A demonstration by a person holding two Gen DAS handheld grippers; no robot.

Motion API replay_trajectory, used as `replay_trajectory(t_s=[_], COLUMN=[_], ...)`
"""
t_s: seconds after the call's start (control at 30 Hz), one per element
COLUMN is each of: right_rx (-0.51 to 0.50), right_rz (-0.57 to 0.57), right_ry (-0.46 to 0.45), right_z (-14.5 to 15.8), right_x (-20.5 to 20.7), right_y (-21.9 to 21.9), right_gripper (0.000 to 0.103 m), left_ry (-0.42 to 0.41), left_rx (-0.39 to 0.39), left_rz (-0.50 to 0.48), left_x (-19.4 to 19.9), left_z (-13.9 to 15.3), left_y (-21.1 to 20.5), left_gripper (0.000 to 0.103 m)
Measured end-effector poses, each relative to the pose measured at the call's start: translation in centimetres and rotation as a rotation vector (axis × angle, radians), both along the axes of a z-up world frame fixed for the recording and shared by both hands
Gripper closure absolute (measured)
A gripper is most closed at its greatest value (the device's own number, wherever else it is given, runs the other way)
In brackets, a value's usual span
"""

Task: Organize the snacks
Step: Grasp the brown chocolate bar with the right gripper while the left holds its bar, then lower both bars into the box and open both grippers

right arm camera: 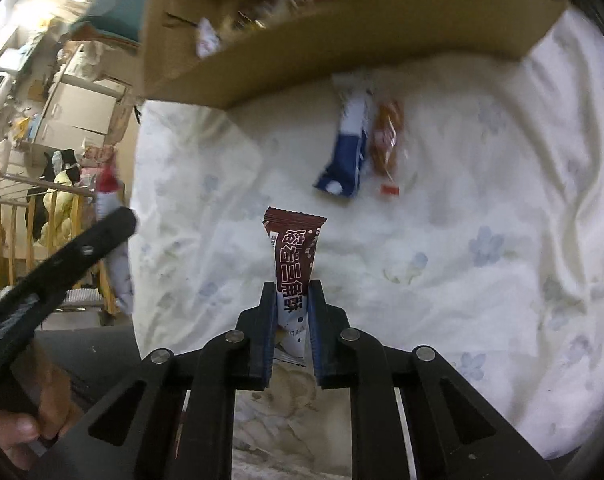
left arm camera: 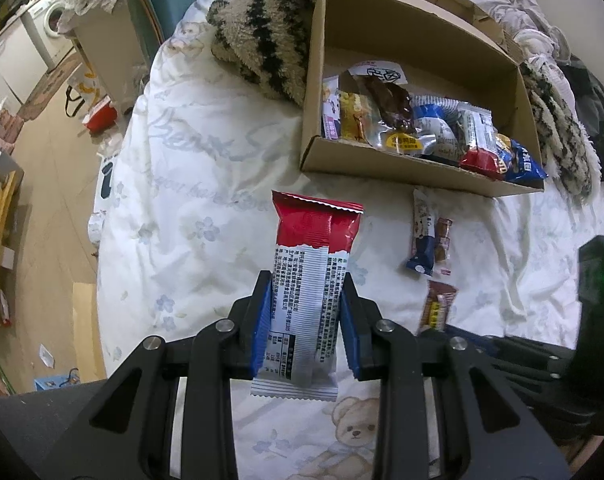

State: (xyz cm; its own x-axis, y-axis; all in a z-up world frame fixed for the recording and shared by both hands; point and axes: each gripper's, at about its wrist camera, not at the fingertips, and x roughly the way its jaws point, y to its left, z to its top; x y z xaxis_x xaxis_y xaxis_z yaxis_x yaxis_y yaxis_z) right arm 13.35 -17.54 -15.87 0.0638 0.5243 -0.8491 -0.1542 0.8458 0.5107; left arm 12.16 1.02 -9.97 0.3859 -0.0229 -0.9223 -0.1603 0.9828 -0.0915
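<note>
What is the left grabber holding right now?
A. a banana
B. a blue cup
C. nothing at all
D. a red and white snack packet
D. In the left wrist view the left gripper is closed on a red and white snack packet, lifted above the bedsheet in front of the cardboard box.

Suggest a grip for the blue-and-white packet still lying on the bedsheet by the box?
Pinch the blue-and-white packet across its narrow width at mid-length, from above. It lies flat, long axis towards the cardboard box, with the orange snack tight along one side, so that finger probably has little room.
</note>
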Motion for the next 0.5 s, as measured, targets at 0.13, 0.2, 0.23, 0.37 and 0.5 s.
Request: replay_trajectory(t_s=[0.13, 0.2, 0.23, 0.37, 0.5], right_rx=[0.005, 0.007, 0.011, 0.045, 0.092], right_rz=[0.009, 0.013, 0.015, 0.006, -0.024], right_ry=[-0.039, -0.052, -0.058, -0.095, -0.149], right_z=[1.0, 1.2, 1.5, 2.6, 4.7], right_x=[-0.5, -0.5, -0.6, -0.8, 0.0], right_y=[0.2, 0.3, 0.2, -0.4, -1.2], right_gripper=[0.088, 0.088, 0.088, 0.088, 0.088], left_ry=[-0.006, -0.006, -0.009, -0.048, -0.114], left_rx=[-0.003, -0.001, -0.001, -0.024, -0.036], left_rz=[0.020, 0.031, 0.037, 0.055, 0.049], left_x=[-0.2, -0.4, -0.4, -0.7, -0.6], left_z=[0.0, -0.1, -0.1, 0.7, 2.6], left_y=[0.7, 1.0, 1.2, 1.6, 1.4], left_gripper=[0.076, 0.076, 0.076, 0.076, 0.076])
